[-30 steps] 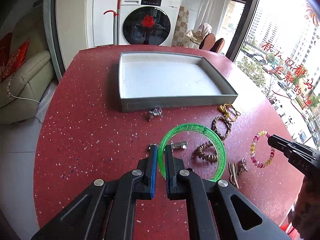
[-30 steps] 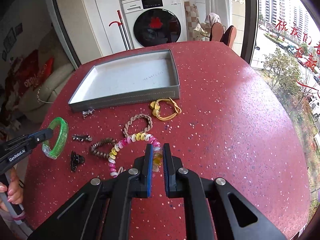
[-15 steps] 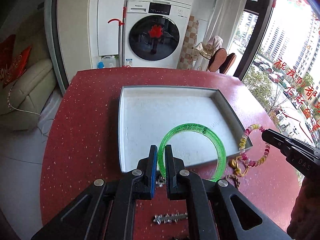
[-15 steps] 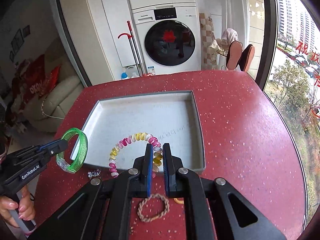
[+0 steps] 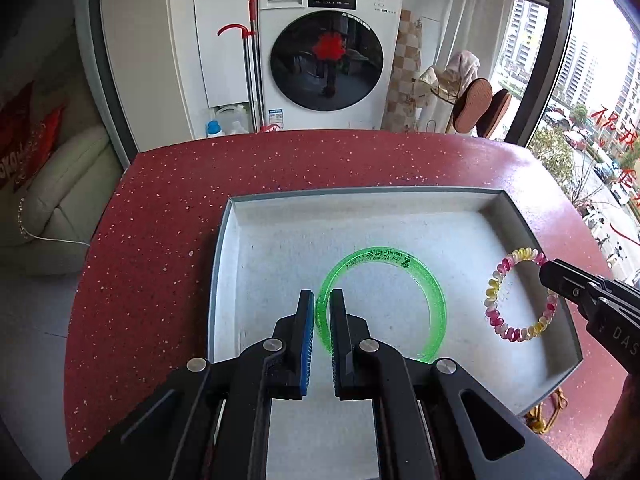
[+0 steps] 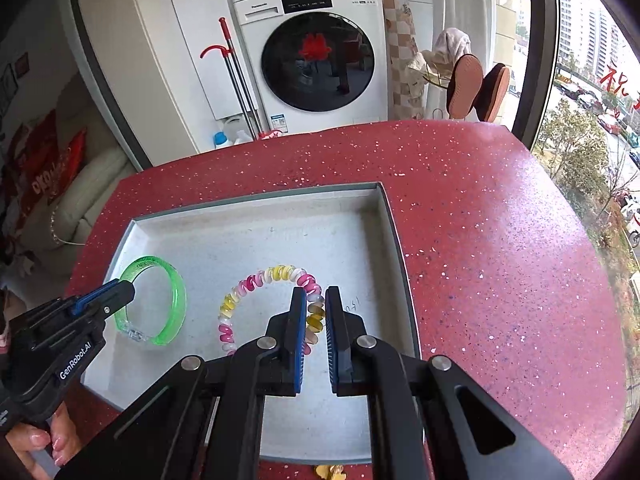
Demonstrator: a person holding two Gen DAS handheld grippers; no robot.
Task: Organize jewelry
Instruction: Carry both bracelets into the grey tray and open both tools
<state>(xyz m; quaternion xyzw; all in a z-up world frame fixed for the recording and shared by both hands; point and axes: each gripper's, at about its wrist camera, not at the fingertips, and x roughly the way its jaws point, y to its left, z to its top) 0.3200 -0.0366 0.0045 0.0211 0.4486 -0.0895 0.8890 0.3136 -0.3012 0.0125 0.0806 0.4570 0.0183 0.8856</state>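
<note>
My left gripper (image 5: pixel 322 300) is shut on a clear green bangle (image 5: pixel 420 280) and holds it over the left part of the grey tray (image 5: pixel 360 194). My right gripper (image 6: pixel 316 298) is shut on a pink, yellow and white spiral bracelet (image 6: pixel 256 280) and holds it over the right part of the tray (image 6: pixel 260 202). Each gripper shows in the other's view: the right one (image 5: pixel 548 270) at the right edge, the left one (image 6: pixel 126 288) at the left with the bangle (image 6: pixel 176 300).
The tray sits on a red speckled round table (image 5: pixel 168 200). A yellow cord bracelet (image 5: pixel 548 412) lies on the table just in front of the tray's near right corner. A washing machine (image 5: pixel 328 52) and a sofa (image 5: pixel 52 200) stand beyond the table.
Both grippers moved forward from over the loose jewelry to over the tray, carrying the green bangle and the spiral bracelet with them, and came lower over its floor.
</note>
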